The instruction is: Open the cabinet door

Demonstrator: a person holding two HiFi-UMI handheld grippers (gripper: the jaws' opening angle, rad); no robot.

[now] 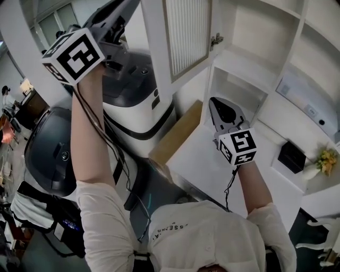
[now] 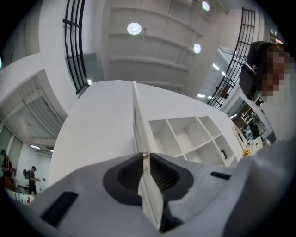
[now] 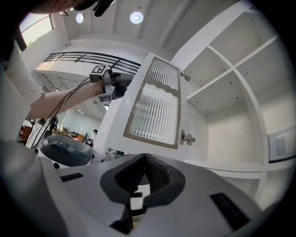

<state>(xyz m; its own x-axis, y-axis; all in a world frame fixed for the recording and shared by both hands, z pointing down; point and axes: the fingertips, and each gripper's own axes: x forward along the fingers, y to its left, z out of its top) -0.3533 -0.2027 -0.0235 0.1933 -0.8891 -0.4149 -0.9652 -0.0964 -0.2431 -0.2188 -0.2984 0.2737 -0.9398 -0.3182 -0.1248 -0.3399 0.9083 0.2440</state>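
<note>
The white cabinet door (image 1: 186, 32) with its ribbed glass pane stands swung out from the cabinet, hinges (image 1: 216, 40) showing. My left gripper (image 1: 127, 8) is raised high at the door's free edge. In the left gripper view its jaws (image 2: 144, 155) are pinched on that thin white door edge (image 2: 138, 120). The right gripper view shows the door (image 3: 155, 106) from inside, with the left gripper (image 3: 121, 88) at its far edge. My right gripper (image 1: 223, 114) hangs lower, in front of the open shelves; its jaws (image 3: 144, 157) meet at the tips with nothing between them.
White open shelves (image 1: 249, 48) fill the cabinet behind the door. A white-and-black machine (image 1: 133, 95) and a dark domed device (image 1: 53, 154) stand at the left below the door. A black box (image 1: 291, 156) and yellow flowers (image 1: 325, 159) sit at the right.
</note>
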